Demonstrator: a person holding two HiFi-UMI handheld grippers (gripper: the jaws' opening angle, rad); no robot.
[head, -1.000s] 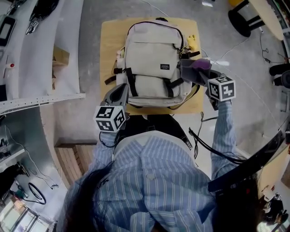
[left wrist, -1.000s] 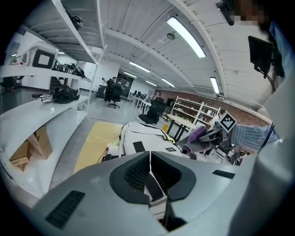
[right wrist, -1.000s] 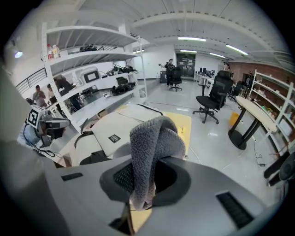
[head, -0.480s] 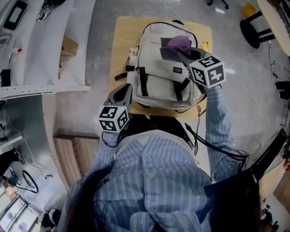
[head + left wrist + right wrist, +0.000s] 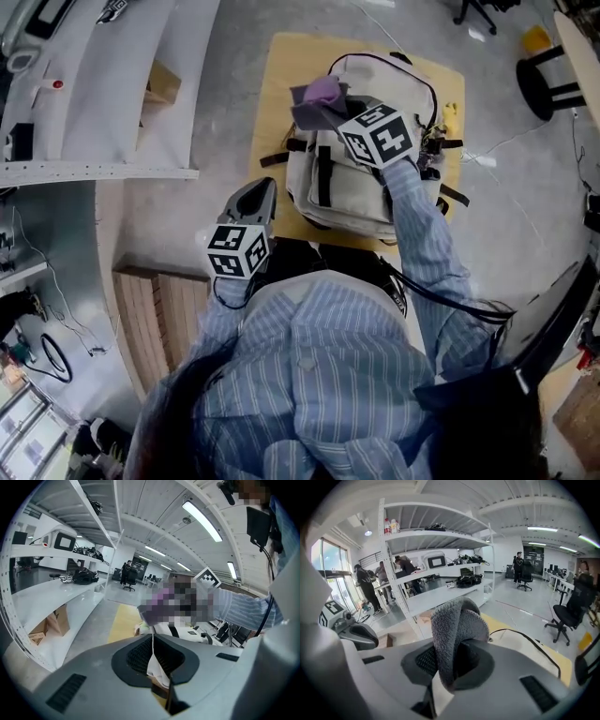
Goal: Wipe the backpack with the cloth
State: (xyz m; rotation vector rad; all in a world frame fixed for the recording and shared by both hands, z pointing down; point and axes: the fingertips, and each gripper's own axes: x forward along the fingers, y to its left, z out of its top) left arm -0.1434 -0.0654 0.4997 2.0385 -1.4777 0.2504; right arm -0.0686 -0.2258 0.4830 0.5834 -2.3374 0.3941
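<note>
- My left gripper [image 5: 266, 186] hangs close to my body, at the near edge of the table [image 5: 267, 112], just beside the lower left corner of the backpack [image 5: 349, 192] and pointing away from me. I cannot tell whether its tip touches the bag.
- In the left gripper view, its jaws [image 5: 152, 641] are pressed together with only a thin seam between them. They grip nothing, and the pale bag [image 5: 187, 632] shows beyond.
- My right arm, in a striped sleeve [image 5: 422, 246], stretches forward and leftward across the backpack, with the marker cube [image 5: 377, 133] riding above the bag's upper half.
- My right gripper [image 5: 330, 105] reaches the far left part of the backpack, near its top.
- Its jaws [image 5: 451, 665] are clamped on the cloth [image 5: 454, 627], a grey fleecy rag that bunches up in a fold out of the jaw gap.
- From the head view, the cloth [image 5: 319, 94] shows purple and grey and lies against the top left of the bag.
- The backpack lies flat on the yellow table, top end away from me.
</note>
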